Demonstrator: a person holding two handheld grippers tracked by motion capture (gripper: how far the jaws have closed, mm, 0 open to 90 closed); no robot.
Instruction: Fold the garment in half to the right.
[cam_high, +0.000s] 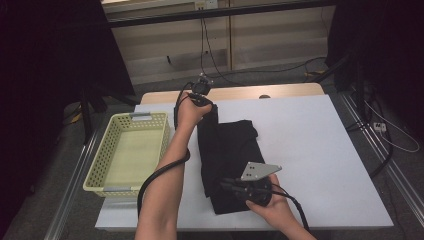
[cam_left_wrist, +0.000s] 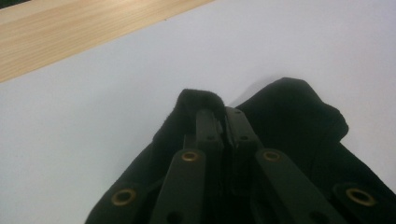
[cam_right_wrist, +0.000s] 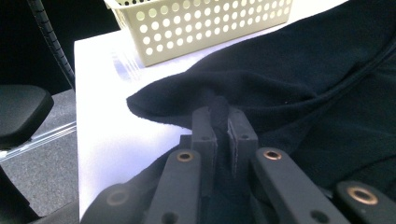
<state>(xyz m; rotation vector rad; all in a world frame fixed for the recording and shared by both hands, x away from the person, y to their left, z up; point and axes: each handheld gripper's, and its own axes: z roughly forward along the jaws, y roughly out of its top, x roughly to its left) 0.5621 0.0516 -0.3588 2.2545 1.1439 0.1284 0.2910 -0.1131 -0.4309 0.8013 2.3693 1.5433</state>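
White sheet-covered table (cam_high: 320, 150) with a strip of bare wood along its far edge, dim room behind, cables on the floor. Black soft fabric garment (cam_high: 227, 150) lies bunched and partly folded in the middle of the table, running from near the far edge down to the near edge. Pale yellow perforated plastic basket (cam_high: 131, 150) sits at the table's left edge, just beside the garment, looks empty.

Left gripper (cam_high: 206, 102) is at the garment's far end, jaws closed down on a small pinched fold of the black cloth; the left gripper view shows the fold (cam_left_wrist: 201, 100) poking up past the tips. Right gripper (cam_high: 225, 185) is at the garment's near end by the near edge, jaws likewise clamped tight on a ridge of cloth (cam_right_wrist: 218, 105), with the basket (cam_right_wrist: 205, 23) beyond it in the right gripper view.

Handling, judged: cloth is light, limp, no stiffness, so it will sag and drape between the two grips and drag on the sheet. Not fragile, not slippery; a thin pinch could slide out if pulled hard. Best holds are edges or corners at opposite ends, as taken now, lifting both together to keep it spread.
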